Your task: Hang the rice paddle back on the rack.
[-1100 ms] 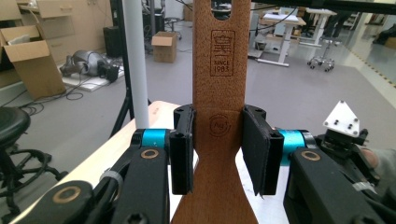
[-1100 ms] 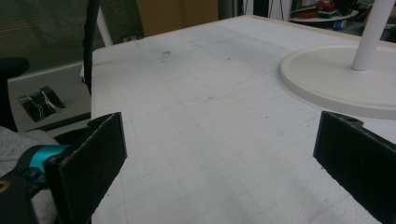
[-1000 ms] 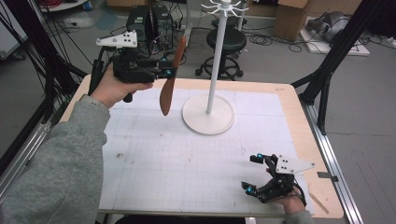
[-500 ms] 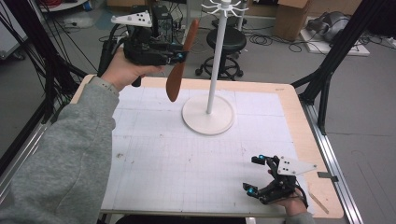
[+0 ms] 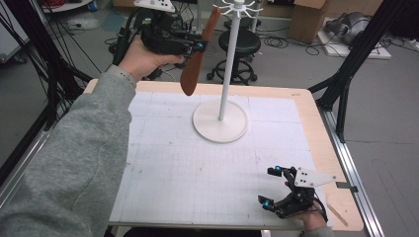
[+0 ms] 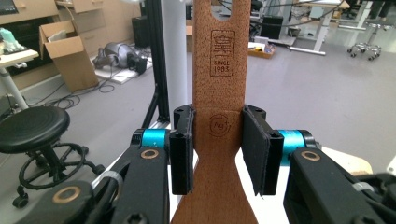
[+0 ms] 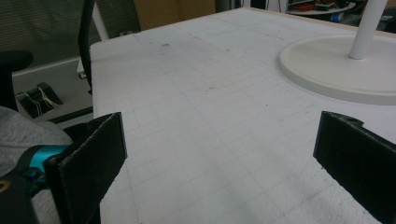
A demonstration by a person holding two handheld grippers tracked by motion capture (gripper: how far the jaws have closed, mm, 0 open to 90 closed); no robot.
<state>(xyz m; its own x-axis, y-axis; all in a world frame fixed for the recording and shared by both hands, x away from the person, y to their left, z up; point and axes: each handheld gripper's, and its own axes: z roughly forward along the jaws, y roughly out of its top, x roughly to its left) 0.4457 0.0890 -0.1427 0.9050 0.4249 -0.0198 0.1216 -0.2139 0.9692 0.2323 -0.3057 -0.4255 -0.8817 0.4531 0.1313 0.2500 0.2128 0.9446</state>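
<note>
The wooden spatula (image 5: 197,54) hung in the air above the far edge of the table (image 5: 321,133), off to the left of the white hook stand (image 5: 226,94). Its long axis ran nearly upright, leaning a little: the notched handle end pointed up and toward the stand's crown of hooks (image 5: 238,6), while the broad rounded blade pointed down toward me. In the left gripper view I saw the notch at the very top of the handle, with the stand's pole (image 6: 173,51) rising just behind and left of it.

My left gripper (image 5: 197,47) had the spatula clamped across its narrow neck, both pads (image 6: 181,149) pressed flat on the wood's edges, so the grasp looked firm and square. The notch sat well above the jaws, which I judged left room to slip it over a hook.

What the move turned on, as I read it, was height and sideways offset: the handle tip was roughly level with the hooks but apart from them, to their left. The left hand was plainly the nearer one.

My right gripper (image 5: 276,187) rested at the near right corner of the table, jaws spread wide with nothing between them, well apart from the stand.
</note>
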